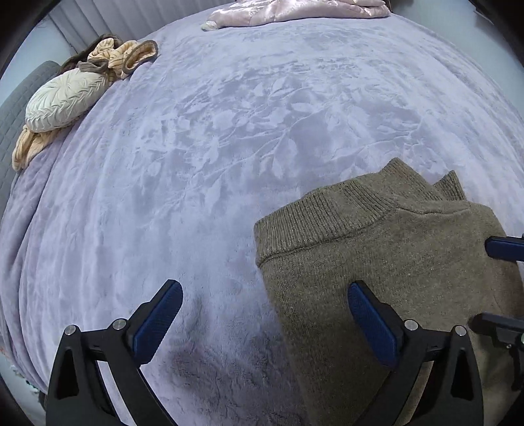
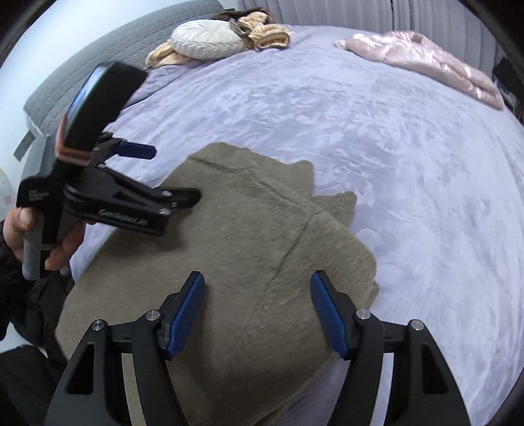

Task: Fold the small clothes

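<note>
An olive-brown knit sweater (image 1: 393, 262) (image 2: 245, 213) lies partly folded on the lavender blanket (image 1: 196, 164) (image 2: 393, 164), ribbed collar toward the bed's middle. My left gripper (image 1: 264, 286) (image 2: 173, 173) hangs open and wide over the sweater's left edge; one finger is above the knit, the other above bare blanket. Nothing is pinched between its pads. My right gripper (image 2: 257, 277) (image 1: 484, 281) is open just above the sweater's body, its pads apart from the fabric. A person's hand (image 2: 19, 226) holds the left gripper's handle.
A pink satin garment (image 1: 294, 11) (image 2: 425, 55) lies at the far edge of the bed. A round cream cushion (image 1: 62, 98) (image 2: 206, 41) and beige striped clothes (image 1: 124, 55) (image 2: 268, 36) sit by the grey quilted headboard (image 1: 13, 108) (image 2: 98, 55).
</note>
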Motion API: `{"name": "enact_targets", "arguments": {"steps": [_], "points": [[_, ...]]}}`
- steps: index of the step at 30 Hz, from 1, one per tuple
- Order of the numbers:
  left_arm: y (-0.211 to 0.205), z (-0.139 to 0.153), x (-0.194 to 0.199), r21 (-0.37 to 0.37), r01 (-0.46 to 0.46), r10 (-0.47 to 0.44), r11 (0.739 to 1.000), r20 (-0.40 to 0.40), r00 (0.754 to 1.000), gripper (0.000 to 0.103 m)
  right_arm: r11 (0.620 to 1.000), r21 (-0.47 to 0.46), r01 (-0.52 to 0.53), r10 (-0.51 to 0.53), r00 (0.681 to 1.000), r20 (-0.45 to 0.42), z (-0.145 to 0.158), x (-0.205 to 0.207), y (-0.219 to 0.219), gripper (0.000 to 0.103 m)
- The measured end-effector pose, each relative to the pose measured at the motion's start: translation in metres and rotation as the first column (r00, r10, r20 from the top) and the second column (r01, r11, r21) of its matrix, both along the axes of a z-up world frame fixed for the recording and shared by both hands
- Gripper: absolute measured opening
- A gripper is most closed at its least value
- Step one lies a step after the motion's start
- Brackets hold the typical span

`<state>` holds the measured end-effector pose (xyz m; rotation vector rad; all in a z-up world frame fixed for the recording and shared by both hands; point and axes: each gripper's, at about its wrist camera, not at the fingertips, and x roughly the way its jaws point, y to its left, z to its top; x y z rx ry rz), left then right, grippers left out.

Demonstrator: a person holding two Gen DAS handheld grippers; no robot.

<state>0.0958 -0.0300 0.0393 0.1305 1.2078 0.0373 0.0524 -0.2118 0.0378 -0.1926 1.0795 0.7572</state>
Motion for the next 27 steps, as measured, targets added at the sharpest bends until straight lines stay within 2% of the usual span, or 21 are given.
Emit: {"name": "enact_targets", "arguments": {"steps": [5,9,13,17,22,24,27], "points": [[-0.001,0.004,0.000,0.001,-0.001,0.001,1.000,0.005,1.000,0.102,0.999,0.037,0.023,-0.022,0.999,-0.027,-0.010,0.008,-0.006,0.071],[-0.007,0.030,-0.023,0.030,0.000,-0.002,1.000,0.056,0.998,0.102,0.999,0.013,0.033,-0.033,0.999,0.014,0.008,-0.006,-0.004,0.071],[-0.014,0.047,-0.060,0.012,0.016,-0.017,1.000,0.083,0.996,0.102,0.999,0.027,-0.024,0.022,0.996,0.086,0.035,-0.051,-0.007,0.071],[-0.016,0.048,-0.098,-0.022,0.007,-0.005,1.000,0.084,0.996,0.102,0.994,0.061,-0.095,0.089,0.991,0.098,0.047,-0.103,-0.006,0.071],[-0.012,0.037,-0.134,-0.040,-0.020,0.023,0.999,0.083,0.996,0.102,0.985,0.028,-0.172,0.169,0.983,0.073,0.028,-0.146,0.002,0.071],[-0.012,0.033,-0.143,-0.059,-0.021,0.026,0.998,0.084,0.996,0.102,0.987,-0.014,-0.163,0.164,0.984,0.067,0.011,-0.153,0.001,0.071],[-0.010,0.031,-0.152,-0.069,-0.031,0.037,0.997,0.092,0.995,0.102,0.989,0.003,-0.146,0.145,0.987,0.070,0.001,-0.161,-0.008,0.071]]}}
